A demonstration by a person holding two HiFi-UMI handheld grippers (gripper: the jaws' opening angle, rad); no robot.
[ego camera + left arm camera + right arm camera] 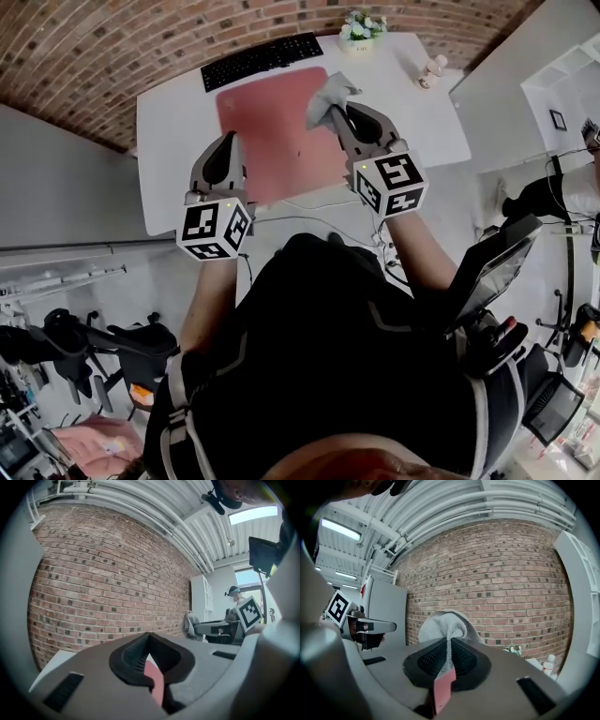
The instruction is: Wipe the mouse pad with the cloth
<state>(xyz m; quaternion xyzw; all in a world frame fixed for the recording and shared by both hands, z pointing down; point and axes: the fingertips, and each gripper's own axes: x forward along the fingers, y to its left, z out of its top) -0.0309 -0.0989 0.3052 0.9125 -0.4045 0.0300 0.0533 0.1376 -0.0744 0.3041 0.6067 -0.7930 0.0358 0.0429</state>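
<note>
A pink mouse pad (272, 131) lies on the white desk (169, 141). My right gripper (339, 111) is shut on a grey cloth (330, 96), raised above the pad's right part. In the right gripper view the cloth (446, 626) bunches up out of the closed jaws, with a strip of the pad (443, 692) showing below. My left gripper (228, 142) hangs over the pad's left edge, shut with nothing in it. In the left gripper view its jaws meet, and a sliver of the pad (155, 681) shows through; the right gripper with the cloth (191, 624) appears at right.
A black keyboard (262, 60) lies behind the pad. A small flower pot (361, 28) and a little bottle (432, 70) stand at the desk's back right. A brick wall (112, 56) runs behind the desk. Cables (309, 221) hang off the front edge.
</note>
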